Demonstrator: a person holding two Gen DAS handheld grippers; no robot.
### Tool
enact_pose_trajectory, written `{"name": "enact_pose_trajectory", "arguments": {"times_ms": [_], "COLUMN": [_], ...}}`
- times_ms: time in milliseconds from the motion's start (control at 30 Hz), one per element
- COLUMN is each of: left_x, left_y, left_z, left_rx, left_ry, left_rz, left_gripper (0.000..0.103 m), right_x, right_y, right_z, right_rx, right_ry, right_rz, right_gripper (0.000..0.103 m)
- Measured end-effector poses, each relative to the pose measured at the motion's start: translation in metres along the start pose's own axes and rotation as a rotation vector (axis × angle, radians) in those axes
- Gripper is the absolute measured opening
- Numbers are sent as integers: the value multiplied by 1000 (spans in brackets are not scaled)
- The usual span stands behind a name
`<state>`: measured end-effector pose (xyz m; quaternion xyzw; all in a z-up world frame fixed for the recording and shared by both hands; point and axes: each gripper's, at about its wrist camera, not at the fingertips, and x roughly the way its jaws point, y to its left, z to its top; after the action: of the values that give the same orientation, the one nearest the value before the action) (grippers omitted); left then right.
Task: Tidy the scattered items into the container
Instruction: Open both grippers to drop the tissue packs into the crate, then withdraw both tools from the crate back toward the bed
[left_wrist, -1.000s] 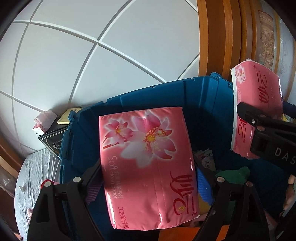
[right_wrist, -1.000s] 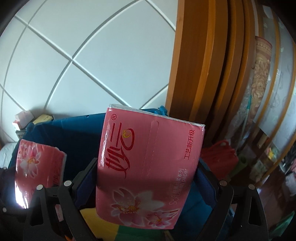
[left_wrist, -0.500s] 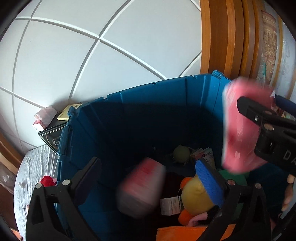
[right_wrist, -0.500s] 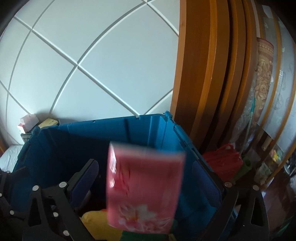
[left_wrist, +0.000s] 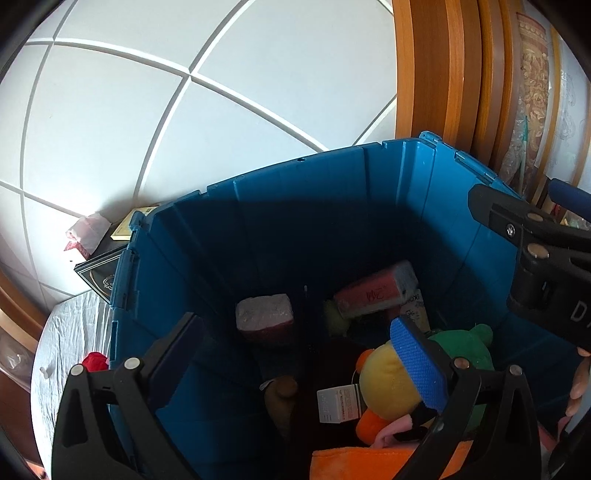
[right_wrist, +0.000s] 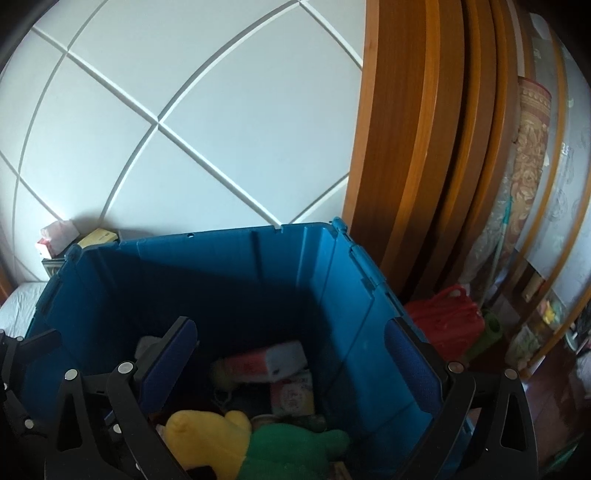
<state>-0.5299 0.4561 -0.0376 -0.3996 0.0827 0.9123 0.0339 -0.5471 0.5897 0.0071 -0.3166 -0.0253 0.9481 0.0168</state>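
Lying at the bottom of the blue storage bin (left_wrist: 424, 192), two pink tissue packs have come to rest apart from one another; the nearer tissue pack (left_wrist: 265, 314) stands on its side with a pale end face turned up toward the left wrist camera, its long axis running roughly across the bin floor; the farther tissue pack (left_wrist: 376, 291) lies tilted, long axis slanting up toward the right, propped on a yellow-green soft item whose kind cannot be told; in the right wrist view the same farther pack (right_wrist: 266, 360) shows as a pink and white block near the back wall. Sharing the bin are a yellow plush toy (left_wrist: 384, 384) with orange and pink parts, a green plush toy (left_wrist: 465, 343) just behind it, a white tagged box (left_wrist: 338, 402), and an orange cloth (left_wrist: 369, 461) at the near edge. The left gripper (left_wrist: 295, 354) hangs over the bin, its jaws having just opened to their widest, nothing between them; the right gripper (right_wrist: 291, 358) likewise, jaws just spread full and empty. Outside the bin sits a red bag (right_wrist: 447, 314) by the wooden frame (right_wrist: 413, 147).
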Motion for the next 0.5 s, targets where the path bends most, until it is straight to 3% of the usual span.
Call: {"name": "enact_pose_trajectory", "arguments": {"times_ms": [267, 500], "left_x": [0, -23], "left_y": [2, 18], "left_z": [2, 8], "left_rx": [-9, -88], "left_ry": [3, -29], "left_rz": [-17, -45], "left_gripper": [103, 103], "right_x": [5, -11], "right_y": [-5, -10], "right_z": [-1, 5], "right_rx": [16, 56], "right_ry": [29, 14], "right_rz": [-3, 27], "right_gripper": [103, 103]}}
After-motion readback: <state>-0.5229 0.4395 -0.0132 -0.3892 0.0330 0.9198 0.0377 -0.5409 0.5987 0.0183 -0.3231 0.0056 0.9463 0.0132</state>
